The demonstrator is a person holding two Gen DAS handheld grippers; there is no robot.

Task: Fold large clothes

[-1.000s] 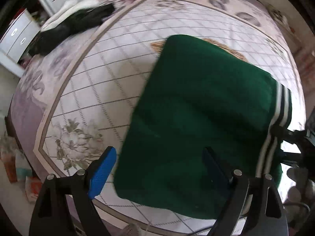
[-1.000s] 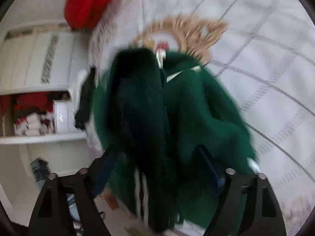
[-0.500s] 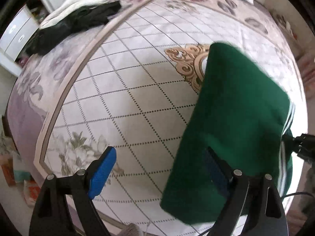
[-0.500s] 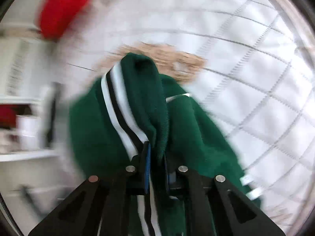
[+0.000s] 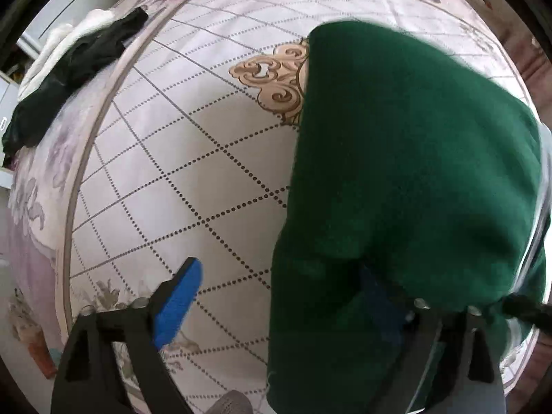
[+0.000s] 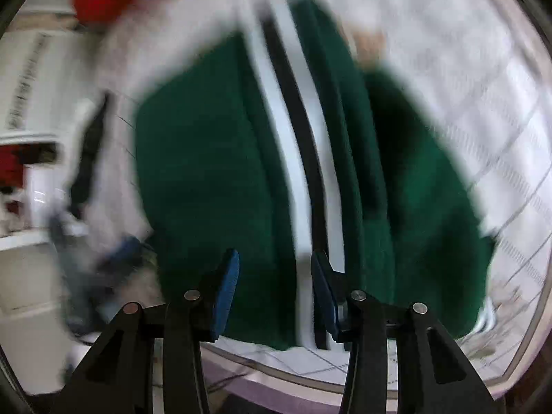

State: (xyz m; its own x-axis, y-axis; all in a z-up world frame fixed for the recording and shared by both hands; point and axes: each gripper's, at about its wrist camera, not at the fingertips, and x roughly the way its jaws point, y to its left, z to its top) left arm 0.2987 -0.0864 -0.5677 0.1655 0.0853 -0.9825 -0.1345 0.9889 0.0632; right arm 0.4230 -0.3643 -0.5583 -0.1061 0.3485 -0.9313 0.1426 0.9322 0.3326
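We judge fold just laid: green sweater (image 5: 407, 179) lies folded on bed (image 5: 193, 158), striped hem (image 6: 293, 145) up. Right gripper (image 6: 274, 289) jaws opening, pads clear of cloth, nothing held. Left gripper (image 5: 279, 296) jaws opening wide, one finger over sweater edge, no grip. Both point steeply down. Next: we regrasp edge for another fold.
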